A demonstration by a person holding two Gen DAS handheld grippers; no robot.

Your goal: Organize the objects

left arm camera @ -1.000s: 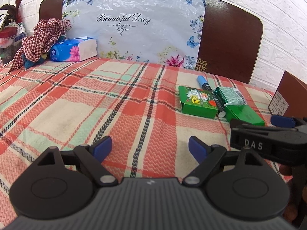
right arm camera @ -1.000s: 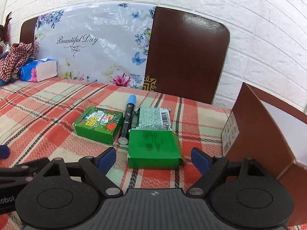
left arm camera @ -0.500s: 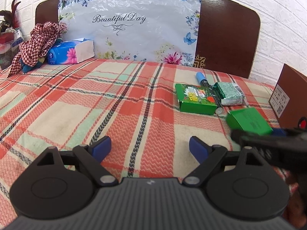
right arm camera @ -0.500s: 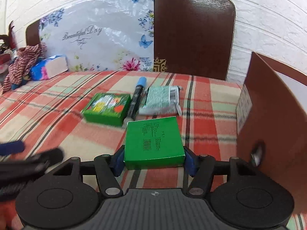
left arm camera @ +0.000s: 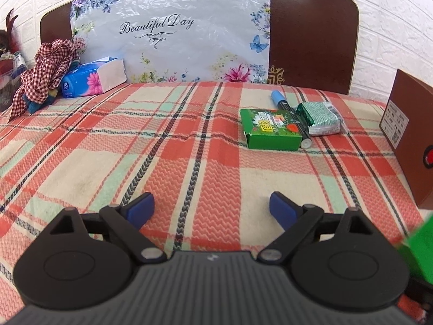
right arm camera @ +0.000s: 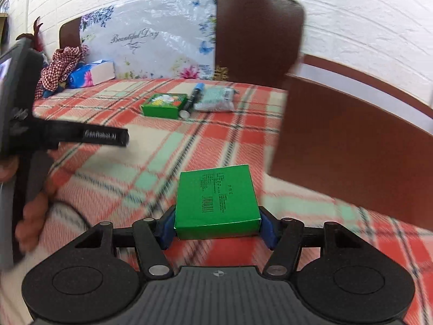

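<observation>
My right gripper is shut on a plain green box, its blue pads pressing both sides, and holds it above the plaid cloth beside a brown cardboard box. The same green box shows at the lower right edge of the left wrist view. Farther back lie a printed green box, a blue-capped marker and a green foil packet, side by side. My left gripper hovers over bare cloth with its jaws opening and nothing between them.
The brown cardboard box stands at the right edge of the bed. A blue tissue pack and a red checked cloth lie at the far left. A dark headboard with a floral plastic sheet closes the back. A hand holds the left gripper.
The right gripper closed on the plain green box, lifted it away from the other items and carried it back, nearer the brown box. The left gripper stayed put and rolled slightly.
</observation>
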